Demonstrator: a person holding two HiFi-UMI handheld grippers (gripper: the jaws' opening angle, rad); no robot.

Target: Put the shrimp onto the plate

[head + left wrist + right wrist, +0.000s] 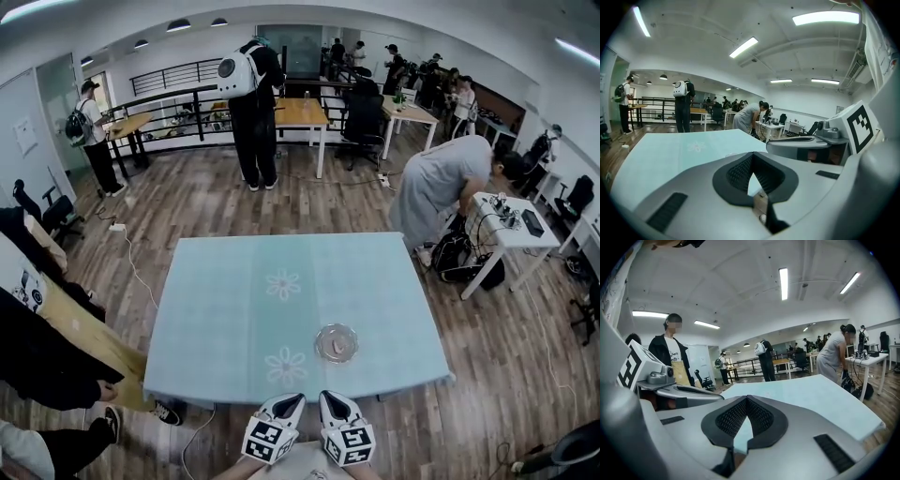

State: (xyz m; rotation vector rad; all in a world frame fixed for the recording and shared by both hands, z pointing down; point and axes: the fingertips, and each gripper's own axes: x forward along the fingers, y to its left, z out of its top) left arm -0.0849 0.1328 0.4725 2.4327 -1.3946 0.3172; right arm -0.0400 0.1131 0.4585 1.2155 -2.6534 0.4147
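Directly ahead of my right gripper (pixel 329 398), the glass plate (pixel 319 338) stands toward the near edge of the table (pixel 216 309). A small pale piece, probably the shrimp (pixel 337 347), lies on it, its long axis too small to read. My left gripper (pixel 292 401) is slightly farther off. The gripper views show both pairs of jaws pressed together and empty. The head view fixes the plate's place.
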